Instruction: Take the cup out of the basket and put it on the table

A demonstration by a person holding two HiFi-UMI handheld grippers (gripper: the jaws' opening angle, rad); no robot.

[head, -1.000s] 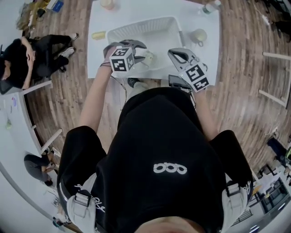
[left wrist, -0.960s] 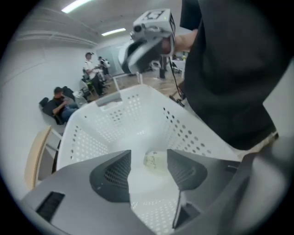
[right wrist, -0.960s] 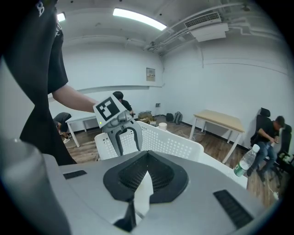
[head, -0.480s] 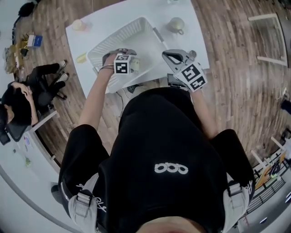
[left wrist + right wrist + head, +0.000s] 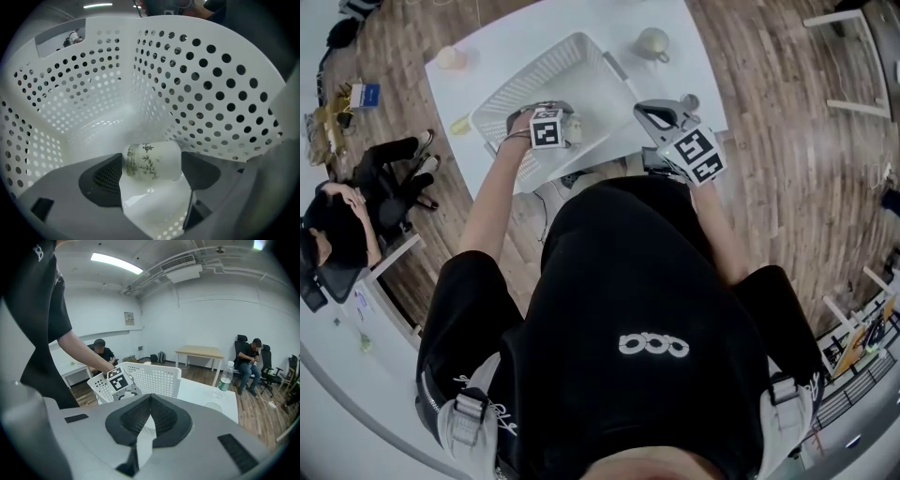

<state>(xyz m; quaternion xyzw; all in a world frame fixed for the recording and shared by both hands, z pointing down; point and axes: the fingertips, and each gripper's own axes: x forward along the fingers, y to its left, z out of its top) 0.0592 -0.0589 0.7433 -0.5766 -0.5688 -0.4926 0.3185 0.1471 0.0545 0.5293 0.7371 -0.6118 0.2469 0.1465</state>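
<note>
While table (image 5: pixel 609 23) stands on floorboards (image 5: pixel 787 141) | left tongs (image 5: pixel 151 165) open round cup (image 5: pixel 154 159) | right tongs (image 5: pixel 150 401) closed

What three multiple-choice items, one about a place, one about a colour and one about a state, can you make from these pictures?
1. Where is the patterned cup?
A. On the floor
B. Inside the basket
C. On a chair

2. What colour is the basket?
A. Blue
B. Black
C. White

3. How does the right claw stand?
A. Shut and empty
B. Wide open
C. Shut on the cup

Answers:
1 B: the cup lies on its side on the basket's floor, between the parted jaws of the left claw.
2 C: its perforated walls are white in every view.
3 A: its pads meet at the tips with nothing between them.
</note>
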